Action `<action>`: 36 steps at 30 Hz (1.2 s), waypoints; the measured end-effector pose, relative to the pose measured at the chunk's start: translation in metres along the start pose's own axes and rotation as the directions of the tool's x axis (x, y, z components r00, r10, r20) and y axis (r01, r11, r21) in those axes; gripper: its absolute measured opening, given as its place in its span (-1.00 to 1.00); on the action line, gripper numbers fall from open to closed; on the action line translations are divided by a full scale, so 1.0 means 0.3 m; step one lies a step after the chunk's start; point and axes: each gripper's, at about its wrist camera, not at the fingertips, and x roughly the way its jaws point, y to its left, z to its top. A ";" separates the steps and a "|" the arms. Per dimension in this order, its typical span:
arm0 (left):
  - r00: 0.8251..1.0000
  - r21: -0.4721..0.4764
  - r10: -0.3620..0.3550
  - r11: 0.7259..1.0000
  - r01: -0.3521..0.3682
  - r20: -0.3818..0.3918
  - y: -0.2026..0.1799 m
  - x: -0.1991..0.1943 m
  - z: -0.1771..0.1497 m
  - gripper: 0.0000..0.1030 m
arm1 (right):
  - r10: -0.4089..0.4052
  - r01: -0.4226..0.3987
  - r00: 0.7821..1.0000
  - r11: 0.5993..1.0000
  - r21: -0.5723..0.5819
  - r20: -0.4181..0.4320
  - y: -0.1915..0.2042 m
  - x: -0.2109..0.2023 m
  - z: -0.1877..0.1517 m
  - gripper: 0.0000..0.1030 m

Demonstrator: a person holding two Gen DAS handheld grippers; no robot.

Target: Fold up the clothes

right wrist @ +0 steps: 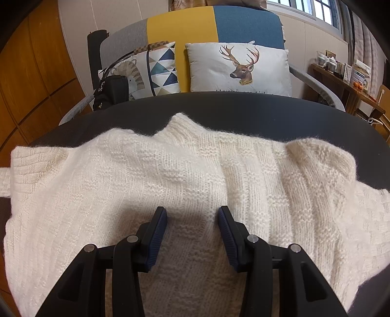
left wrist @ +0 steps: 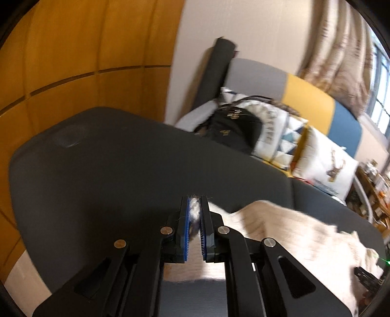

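Note:
A cream knitted sweater (right wrist: 195, 175) lies spread on a dark round table (right wrist: 243, 107), its collar toward the far edge. My right gripper (right wrist: 192, 214) hovers over the sweater's middle with its jaws apart and nothing pinched between them. In the left wrist view my left gripper (left wrist: 194, 207) is shut on a fold of the cream sweater (left wrist: 280, 226), and white knit shows between the blue pads. The cloth trails from the jaws to the right across the dark table (left wrist: 121, 165). That view is blurred by motion.
Behind the table stands a sofa (right wrist: 219, 22) in grey, yellow and blue with a deer cushion (right wrist: 238, 68), a triangle-patterned cushion (right wrist: 160, 68) and a black bag (right wrist: 112, 90). Wooden panelling (left wrist: 85, 48) lies left. A cluttered wooden shelf (right wrist: 346, 70) stands at right.

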 end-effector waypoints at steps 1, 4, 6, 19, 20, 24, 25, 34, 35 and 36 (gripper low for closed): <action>1.000 -0.017 0.019 1.000 -0.019 -0.002 0.026 0.006 -0.004 -0.87 | -0.001 0.001 1.000 1.000 -0.001 0.000 0.002 -0.001 -0.001 -0.13; 0.997 -0.072 0.073 0.995 -0.074 -0.009 0.113 0.014 -0.016 -0.87 | -0.004 0.004 1.000 1.000 -0.003 0.000 0.003 -0.001 -0.002 -0.13; 0.996 -0.098 0.087 0.991 -0.088 -0.015 0.163 0.018 -0.014 -0.87 | -0.006 0.006 1.000 1.000 -0.005 -0.001 0.004 -0.001 -0.002 -0.13; 0.971 -0.046 0.239 0.970 -0.239 0.007 0.332 0.036 0.125 -0.86 | -0.018 0.018 1.000 1.000 -0.014 -0.002 0.013 -0.003 0.002 -0.13; 0.969 -0.034 0.249 0.968 -0.249 -0.005 0.334 0.049 0.124 -0.86 | -0.022 0.022 1.000 1.000 -0.018 -0.002 0.016 -0.003 0.003 -0.13; 0.957 0.014 0.286 0.958 -0.286 -0.055 0.338 0.106 0.113 -0.83 | -0.038 0.038 0.999 0.999 -0.032 -0.004 0.023 -0.002 0.002 -0.12; 0.953 0.021 0.295 0.956 -0.294 -0.076 0.340 0.126 0.100 -0.79 | -0.039 0.039 0.999 0.999 -0.033 -0.004 0.022 -0.001 0.002 -0.12; 0.903 -0.218 0.362 0.885 -0.411 -0.233 0.525 0.129 -0.048 -0.73 | -0.040 0.039 0.999 0.999 -0.030 -0.003 0.030 0.002 -0.001 -0.12; 0.892 -0.259 0.387 0.860 -0.440 -0.233 0.547 0.100 -0.056 -0.73 | -0.039 0.038 0.999 0.999 -0.029 -0.002 0.029 0.003 0.000 -0.12; 0.881 -0.297 0.419 0.831 -0.470 -0.220 0.561 0.060 -0.058 -0.73 | -0.037 0.037 0.999 0.999 -0.028 -0.002 0.029 0.003 0.000 -0.12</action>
